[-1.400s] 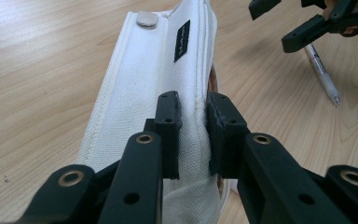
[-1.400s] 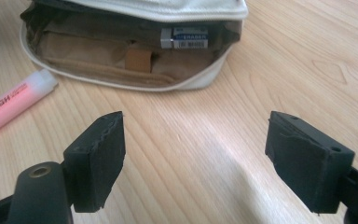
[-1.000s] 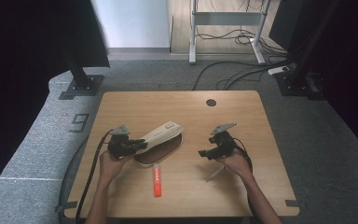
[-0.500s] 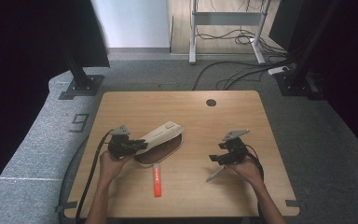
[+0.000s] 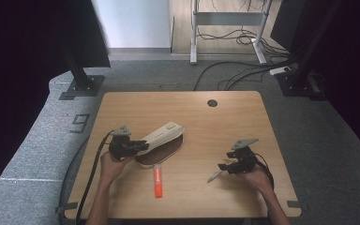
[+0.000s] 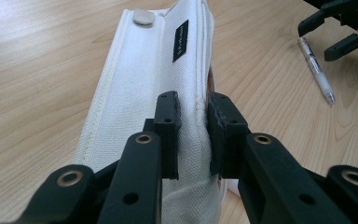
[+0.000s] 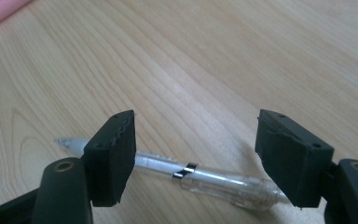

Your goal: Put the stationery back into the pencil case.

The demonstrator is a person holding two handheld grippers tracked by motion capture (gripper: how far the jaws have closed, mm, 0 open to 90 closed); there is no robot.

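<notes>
On the table [image 5: 243, 122] my left gripper [image 6: 193, 123] pinches the white pencil case [image 5: 161, 135] by its edge while my right gripper [image 7: 193, 156], its jaws just closing but apart, straddles the clear pen [image 7: 205, 177] lengthwise, so I risk nudging it away.

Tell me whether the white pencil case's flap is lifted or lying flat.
Lifted. The left gripper pinches the flap of the white pencil case, holding it raised off the table, dark opening showing beneath.
</notes>
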